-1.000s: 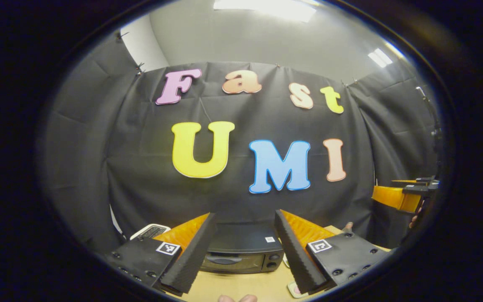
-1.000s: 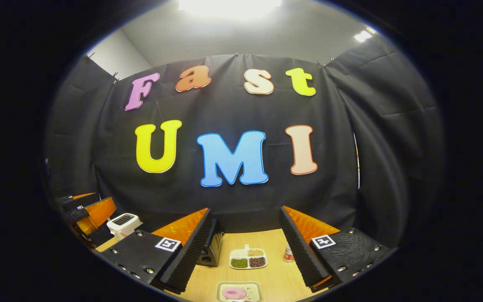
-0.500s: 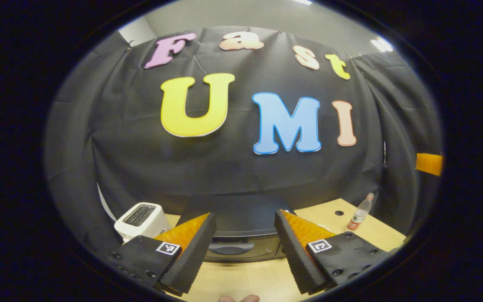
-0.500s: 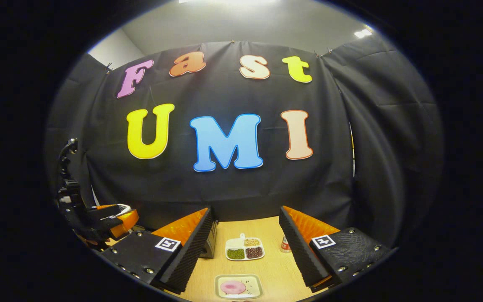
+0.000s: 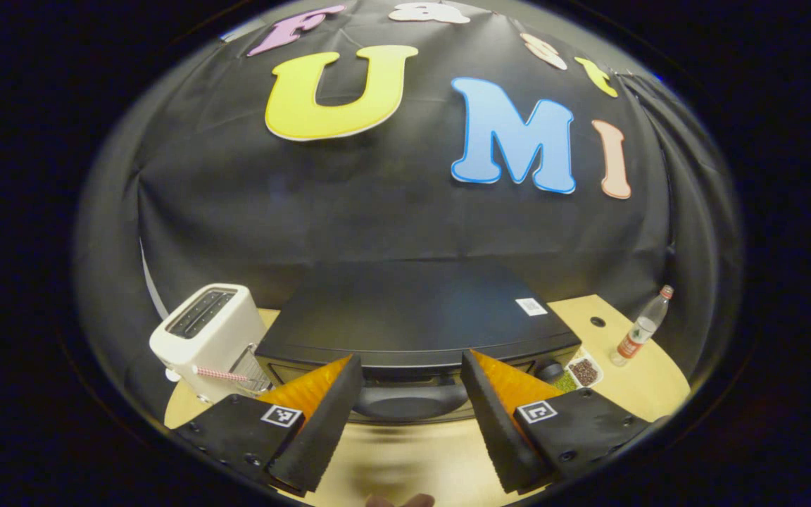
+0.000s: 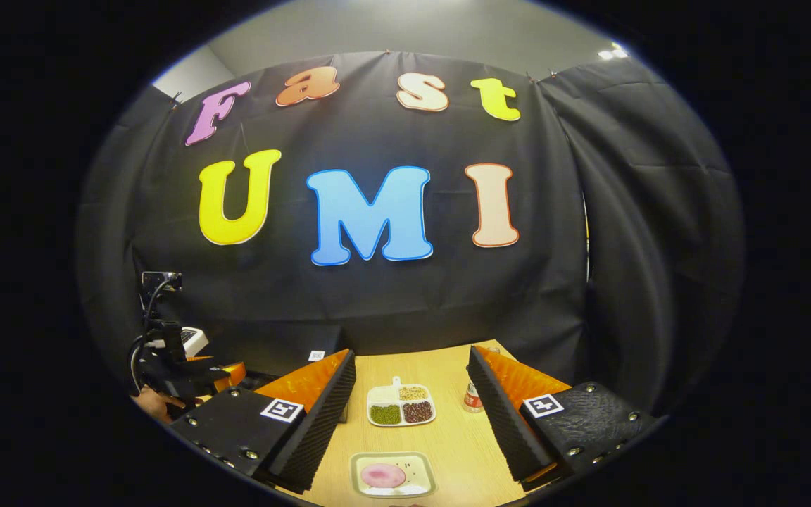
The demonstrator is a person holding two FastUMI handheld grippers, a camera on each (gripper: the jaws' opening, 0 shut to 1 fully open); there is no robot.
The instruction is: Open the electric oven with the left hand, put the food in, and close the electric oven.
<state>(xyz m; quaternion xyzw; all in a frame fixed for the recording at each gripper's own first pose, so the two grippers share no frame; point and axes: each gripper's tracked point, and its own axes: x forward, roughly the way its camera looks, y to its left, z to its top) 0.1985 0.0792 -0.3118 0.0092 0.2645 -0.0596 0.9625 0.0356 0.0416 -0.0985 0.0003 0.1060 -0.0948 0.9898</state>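
The black electric oven (image 5: 412, 310) stands shut on the wooden table, close in front in the left gripper view. Its door handle (image 5: 409, 401) lies just beyond my left gripper (image 5: 410, 360), which is open and holds nothing. In the right gripper view the oven (image 6: 286, 341) sits at the left, with the left gripper (image 6: 191, 373) in front of it. The food, a pink round piece on a small square plate (image 6: 391, 475), lies on the table below my right gripper (image 6: 411, 352). That gripper is open, empty and well above the plate.
A white toaster (image 5: 208, 331) stands left of the oven. A divided dish of beans (image 6: 400, 405) and a small bottle (image 6: 472, 398) stand on the table (image 6: 448, 436) beyond the plate. The bottle (image 5: 641, 331) is right of the oven.
My left gripper has dropped and moved in on the oven, which now looms large with its handle between the fingers. The right gripper has tilted slightly down; both stay open.
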